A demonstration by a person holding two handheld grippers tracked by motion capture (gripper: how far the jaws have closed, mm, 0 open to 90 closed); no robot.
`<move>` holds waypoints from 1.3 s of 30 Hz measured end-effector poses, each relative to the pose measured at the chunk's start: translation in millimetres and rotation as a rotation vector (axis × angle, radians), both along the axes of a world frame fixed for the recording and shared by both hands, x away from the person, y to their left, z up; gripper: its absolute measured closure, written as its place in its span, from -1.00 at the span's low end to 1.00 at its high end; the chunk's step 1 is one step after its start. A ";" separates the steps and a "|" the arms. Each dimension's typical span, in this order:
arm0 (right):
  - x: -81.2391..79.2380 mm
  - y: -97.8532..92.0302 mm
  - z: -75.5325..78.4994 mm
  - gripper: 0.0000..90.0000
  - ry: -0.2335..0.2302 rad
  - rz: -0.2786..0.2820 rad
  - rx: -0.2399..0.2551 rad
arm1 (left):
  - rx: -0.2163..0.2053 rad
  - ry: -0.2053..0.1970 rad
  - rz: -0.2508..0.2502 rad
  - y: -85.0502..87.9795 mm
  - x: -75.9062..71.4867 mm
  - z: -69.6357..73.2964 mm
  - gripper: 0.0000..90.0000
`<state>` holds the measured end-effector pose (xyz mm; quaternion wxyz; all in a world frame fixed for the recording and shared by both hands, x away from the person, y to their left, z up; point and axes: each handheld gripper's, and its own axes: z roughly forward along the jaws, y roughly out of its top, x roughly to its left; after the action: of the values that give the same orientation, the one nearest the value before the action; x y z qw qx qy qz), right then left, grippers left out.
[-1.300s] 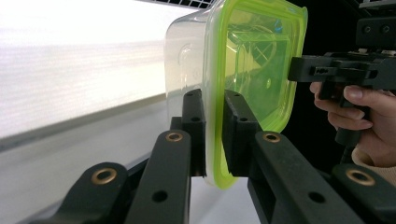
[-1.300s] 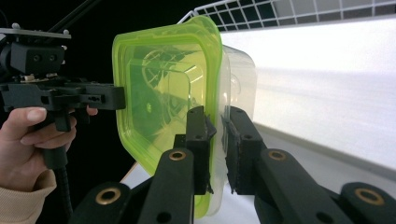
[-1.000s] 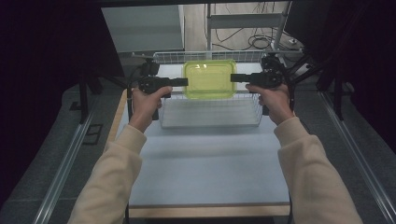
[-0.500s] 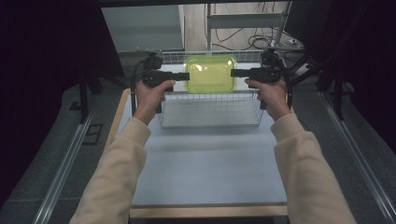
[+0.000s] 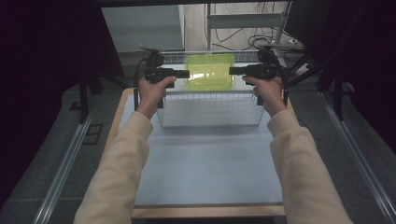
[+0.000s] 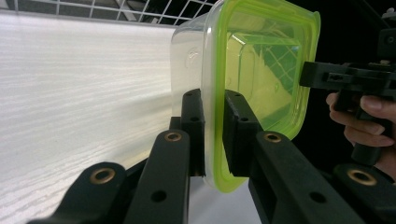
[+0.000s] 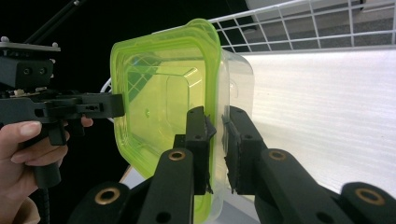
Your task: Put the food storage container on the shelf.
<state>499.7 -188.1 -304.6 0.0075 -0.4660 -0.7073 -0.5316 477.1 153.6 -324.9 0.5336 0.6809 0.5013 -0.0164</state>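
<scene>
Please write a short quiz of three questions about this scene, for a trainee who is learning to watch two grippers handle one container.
1. True or false: the left gripper and the right gripper each clamp the rim of the container with the green lid.
2. Where is the container in the high view? A) lying on the white table top in front of the basket; B) held up above the far side of the wire basket; C) on the floor beside the table.
3. Fill in: the container is held by its two ____ edges, one per gripper.

Key: 1 true; 2 B; 3 opposite.
</scene>
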 end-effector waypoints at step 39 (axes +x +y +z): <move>-12.5 -14.5 -1.6 -0.15 -0.149 -0.075 -0.061 | -0.082 -0.089 0.052 20.1 -16.7 -0.3 -0.37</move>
<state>487.3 -202.5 -306.2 -0.0792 -0.4515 -0.7037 -0.5429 460.4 173.7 -325.2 0.5831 0.6452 0.4936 0.0072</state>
